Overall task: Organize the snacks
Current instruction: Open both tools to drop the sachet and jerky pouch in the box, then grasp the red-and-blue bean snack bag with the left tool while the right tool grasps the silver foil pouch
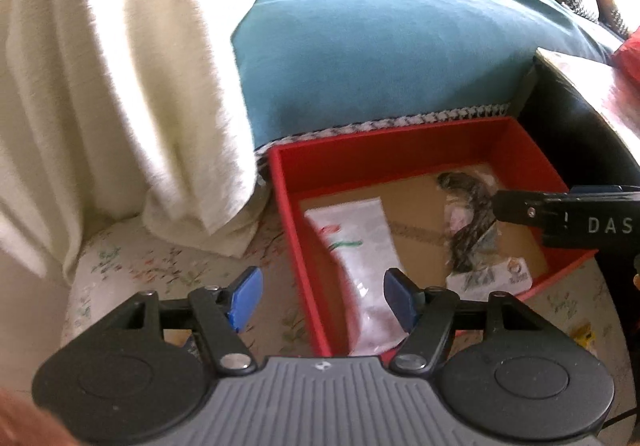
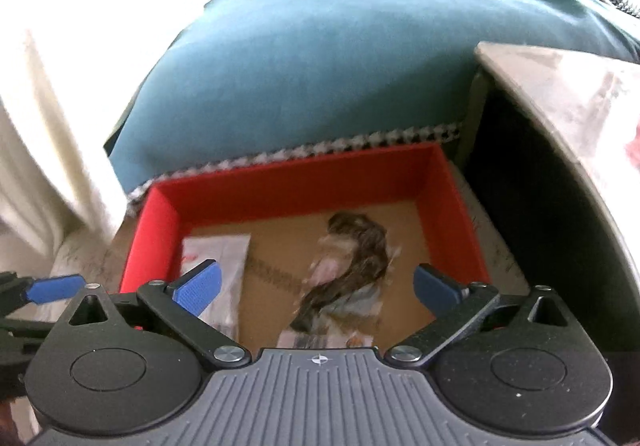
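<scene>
Both your claws hang empty and parted over the red box (image 2: 452,198): right claw (image 2: 316,284) above the dark snack packet (image 2: 356,262), left claw (image 1: 320,296) nearer the white pouch (image 1: 360,242).

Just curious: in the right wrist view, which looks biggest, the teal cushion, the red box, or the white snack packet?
1. teal cushion
2. red box
3. white snack packet, partly hidden by the hand-held gripper

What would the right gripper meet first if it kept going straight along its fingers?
Probably the clear snack packet with dark contents, lying on the cardboard floor of the red box. It sits between the open fingers of the right gripper, with nothing above it. Depth is hard to judge.
</scene>
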`<state>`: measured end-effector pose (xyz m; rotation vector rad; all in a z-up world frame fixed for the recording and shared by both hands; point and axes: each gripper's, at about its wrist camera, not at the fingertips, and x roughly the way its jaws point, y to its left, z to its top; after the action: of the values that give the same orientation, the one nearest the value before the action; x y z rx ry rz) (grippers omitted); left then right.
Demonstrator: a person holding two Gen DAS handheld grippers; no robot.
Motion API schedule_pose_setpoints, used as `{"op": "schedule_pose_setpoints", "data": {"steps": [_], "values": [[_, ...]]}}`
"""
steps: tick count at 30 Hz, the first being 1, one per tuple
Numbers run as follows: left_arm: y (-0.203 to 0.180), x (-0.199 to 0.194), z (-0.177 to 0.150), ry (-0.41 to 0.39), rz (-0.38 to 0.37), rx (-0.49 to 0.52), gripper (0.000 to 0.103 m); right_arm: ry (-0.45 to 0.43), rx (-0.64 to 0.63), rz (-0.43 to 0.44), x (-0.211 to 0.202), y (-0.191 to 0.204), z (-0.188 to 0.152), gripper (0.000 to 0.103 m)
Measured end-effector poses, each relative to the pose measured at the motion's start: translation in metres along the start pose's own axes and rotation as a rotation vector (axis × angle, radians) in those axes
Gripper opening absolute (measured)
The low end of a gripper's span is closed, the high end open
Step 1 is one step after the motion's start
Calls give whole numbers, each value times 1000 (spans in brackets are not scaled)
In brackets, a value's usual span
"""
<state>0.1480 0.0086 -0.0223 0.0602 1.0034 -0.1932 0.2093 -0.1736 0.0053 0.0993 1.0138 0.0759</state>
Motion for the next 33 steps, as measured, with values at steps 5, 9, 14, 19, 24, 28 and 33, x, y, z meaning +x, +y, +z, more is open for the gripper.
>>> {"op": "schedule_pose_setpoints", "data": {"steps": [5, 9, 14, 19, 24, 28, 33], "values": [[18, -10, -17, 14, 18, 9, 64, 30, -66, 2, -4, 14, -12, 103], [27, -13, -31, 35, 19, 17, 64, 53, -47, 45, -9, 18, -20, 103], [38, -15, -44, 70, 1, -2, 65, 61, -67, 81, -19, 33, -33, 103], [69, -5, -46, 147, -15, -172, 65, 78, -105, 93, -19, 43, -39, 103], [95, 1, -62, 212, -21, -390, 65, 73, -114, 129, -21, 48, -38, 103], [95, 9, -69, 228, -35, -514, 65, 56, -105, 154, -24, 54, -31, 103], [93, 31, -62, 244, 21, -652, 71, 44, -109, 184, -29, 58, -28, 103]]}}
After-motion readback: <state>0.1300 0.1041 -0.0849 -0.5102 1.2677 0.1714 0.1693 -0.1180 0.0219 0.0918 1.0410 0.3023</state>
